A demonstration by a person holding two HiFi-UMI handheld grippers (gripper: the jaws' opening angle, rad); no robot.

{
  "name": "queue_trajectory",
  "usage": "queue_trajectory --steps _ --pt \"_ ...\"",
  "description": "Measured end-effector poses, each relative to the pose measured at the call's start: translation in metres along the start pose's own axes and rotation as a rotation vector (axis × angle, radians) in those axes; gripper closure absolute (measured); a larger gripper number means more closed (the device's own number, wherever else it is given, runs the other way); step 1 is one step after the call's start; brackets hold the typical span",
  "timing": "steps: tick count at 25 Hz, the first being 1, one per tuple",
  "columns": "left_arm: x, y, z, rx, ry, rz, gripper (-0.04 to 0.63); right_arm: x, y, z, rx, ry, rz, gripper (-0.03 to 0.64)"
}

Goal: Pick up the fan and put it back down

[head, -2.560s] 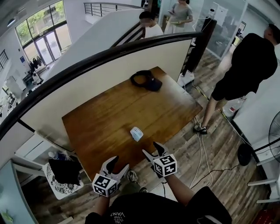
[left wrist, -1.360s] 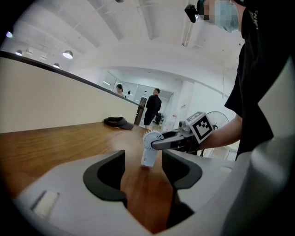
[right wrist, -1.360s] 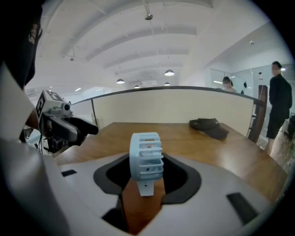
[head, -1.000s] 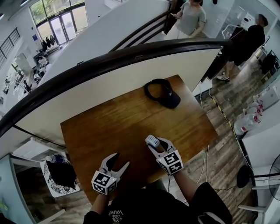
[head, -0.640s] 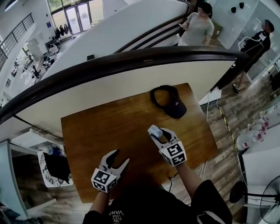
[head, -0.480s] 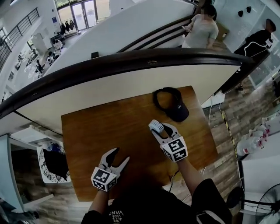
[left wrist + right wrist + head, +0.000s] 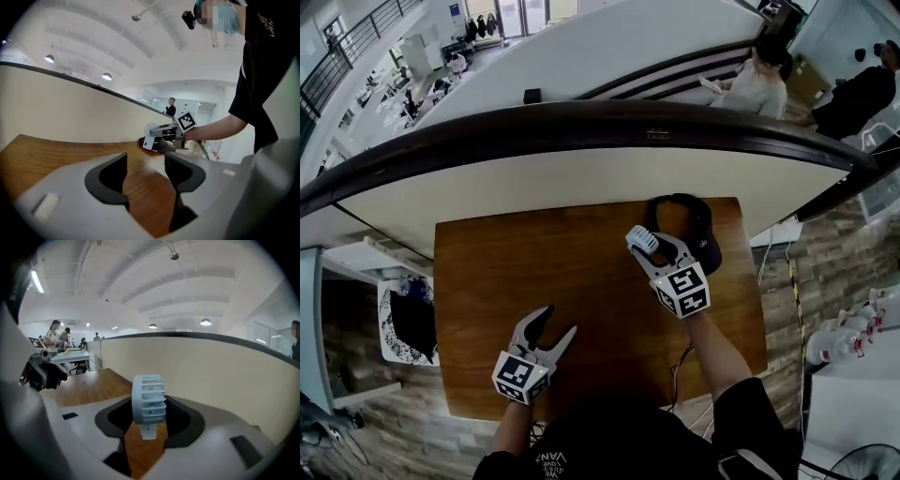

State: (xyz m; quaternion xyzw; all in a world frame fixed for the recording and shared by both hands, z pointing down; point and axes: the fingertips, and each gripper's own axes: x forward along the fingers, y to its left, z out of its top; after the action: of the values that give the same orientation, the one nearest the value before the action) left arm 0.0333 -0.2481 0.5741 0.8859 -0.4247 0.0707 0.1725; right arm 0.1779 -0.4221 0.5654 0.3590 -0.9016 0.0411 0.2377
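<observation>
The right gripper (image 7: 654, 246) was clamped on the small white plastic fan (image 7: 149, 399). Its two dark pads pressed in from either side of the ribbed round housing, and nothing else sat between them. The fan stood upright in the grip, its short stem and foot hanging straight down below the jaws toward the brown wooden table (image 7: 516, 272). From where I stood it looked to be held clear of the wood rather than resting on it.

That was the relation that mattered: the fan lay right at the tip of this gripper, with the tabletop directly beneath its foot. Setting it back would seem to call for a plain descent with the stem kept pointing down, so the foot would meet the wood flat.

Just beyond the gripper's tip and a little to its right lay a dark fabric cap (image 7: 705, 246) — close enough that a put-down drifting outward might land the foot on the brim and tip the fan. Bare wood lay on the gripper's left and back toward the person.

The left gripper (image 7: 555, 323) hung well apart from the fan, low by the near edge of the table. Its jaws were spread and held nothing — only wood showed through the gap.
</observation>
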Motion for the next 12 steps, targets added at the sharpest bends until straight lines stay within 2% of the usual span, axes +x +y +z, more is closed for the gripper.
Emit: queue_trajectory --steps 7,12 --pt "0.002 0.006 -0.006 -0.03 -0.007 0.077 0.359 0.035 -0.024 0.005 -0.008 -0.018 0.048 0.43" --pt "0.002 0.004 -0.012 -0.04 -0.003 0.11 0.359 0.058 -0.036 0.005 0.01 -0.041 0.123 0.43"
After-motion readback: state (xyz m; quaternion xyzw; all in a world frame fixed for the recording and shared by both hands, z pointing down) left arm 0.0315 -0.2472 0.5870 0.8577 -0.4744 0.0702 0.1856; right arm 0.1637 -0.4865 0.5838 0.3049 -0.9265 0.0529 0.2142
